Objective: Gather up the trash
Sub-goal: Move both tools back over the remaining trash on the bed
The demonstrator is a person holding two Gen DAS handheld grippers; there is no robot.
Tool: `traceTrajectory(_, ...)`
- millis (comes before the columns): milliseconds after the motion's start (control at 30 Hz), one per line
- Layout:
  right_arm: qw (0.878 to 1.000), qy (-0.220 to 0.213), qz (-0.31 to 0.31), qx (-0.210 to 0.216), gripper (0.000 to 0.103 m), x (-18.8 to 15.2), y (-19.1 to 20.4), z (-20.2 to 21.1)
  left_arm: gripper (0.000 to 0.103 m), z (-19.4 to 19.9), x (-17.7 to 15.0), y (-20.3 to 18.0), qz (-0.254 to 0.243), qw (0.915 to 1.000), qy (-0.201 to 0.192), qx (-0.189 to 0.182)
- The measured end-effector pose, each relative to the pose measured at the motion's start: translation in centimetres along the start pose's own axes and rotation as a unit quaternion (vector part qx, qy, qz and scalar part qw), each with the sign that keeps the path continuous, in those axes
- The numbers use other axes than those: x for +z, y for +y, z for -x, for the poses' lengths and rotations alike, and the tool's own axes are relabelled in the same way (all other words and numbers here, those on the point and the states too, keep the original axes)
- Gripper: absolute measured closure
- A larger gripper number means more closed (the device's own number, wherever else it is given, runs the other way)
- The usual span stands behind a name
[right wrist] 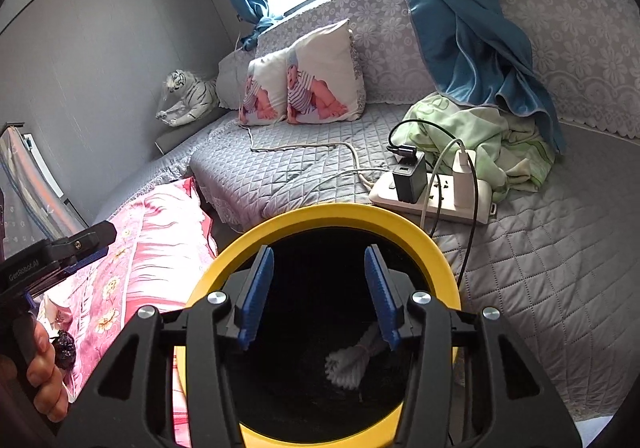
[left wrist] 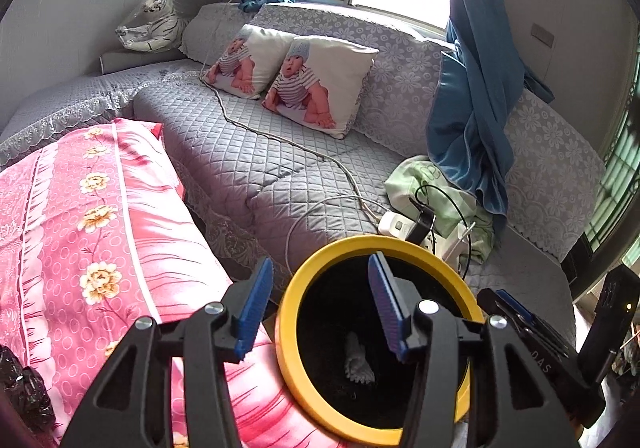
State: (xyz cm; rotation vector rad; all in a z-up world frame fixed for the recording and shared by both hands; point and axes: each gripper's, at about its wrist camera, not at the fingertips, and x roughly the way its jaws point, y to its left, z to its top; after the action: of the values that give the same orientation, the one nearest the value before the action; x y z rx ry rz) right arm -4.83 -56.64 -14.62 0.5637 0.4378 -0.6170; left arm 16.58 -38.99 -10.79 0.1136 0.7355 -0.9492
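Note:
A round bin with a yellow rim (left wrist: 288,312) (right wrist: 320,216) and black liner stands between the pink bedding and the grey sofa. A white crumpled paper (left wrist: 358,362) (right wrist: 350,362) lies inside on the bottom. My left gripper (left wrist: 320,304) is open, its left finger outside the rim and its right finger over the opening. My right gripper (right wrist: 320,294) is open and empty above the bin's mouth. The left gripper's body (right wrist: 52,256) shows in the right wrist view. The right one (left wrist: 532,328) shows in the left wrist view.
A white power strip (right wrist: 432,193) (left wrist: 396,226) with chargers and cables lies on the grey quilted sofa (left wrist: 248,167) beyond the bin. A green cloth (right wrist: 480,131), blue curtain (left wrist: 472,115), two baby-print pillows (left wrist: 304,83) and a toy tiger (right wrist: 188,99) are there. Pink floral bedding (left wrist: 100,240) lies left. A small black bag (right wrist: 64,348) is near my hand.

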Motion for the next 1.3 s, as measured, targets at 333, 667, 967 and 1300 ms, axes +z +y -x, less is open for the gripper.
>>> traceTrajectory(333, 0.993, -0.016, 0.082, 0.086, 0.058, 0.0, 7.3, 2.1, 0.055, 10.7, 0.4, 6.7, 0.042, 0.9937, -0.081, 0.065)
traceTrajectory(667, 0.955, 0.027, 0.197, 0.219, 0.050, -4.0, 18.5, 3.1, 0.043, 21.9, -4.8, 17.7, 0.083, 0.9684, -0.116, 0.205)
traceTrajectory(967, 0.881, 0.085, 0.324, 0.333, 0.035, -10.6, 28.7, 5.0, 0.025, 29.2, -11.6, 25.4, 0.144, 0.9381, -0.115, 0.294)
traceTrajectory(1300, 0.822, 0.138, 0.425, 0.354, 0.028, -17.0, 34.3, 5.1, 0.022, 31.4, -17.9, 30.1, 0.179, 0.9287, -0.084, 0.314)
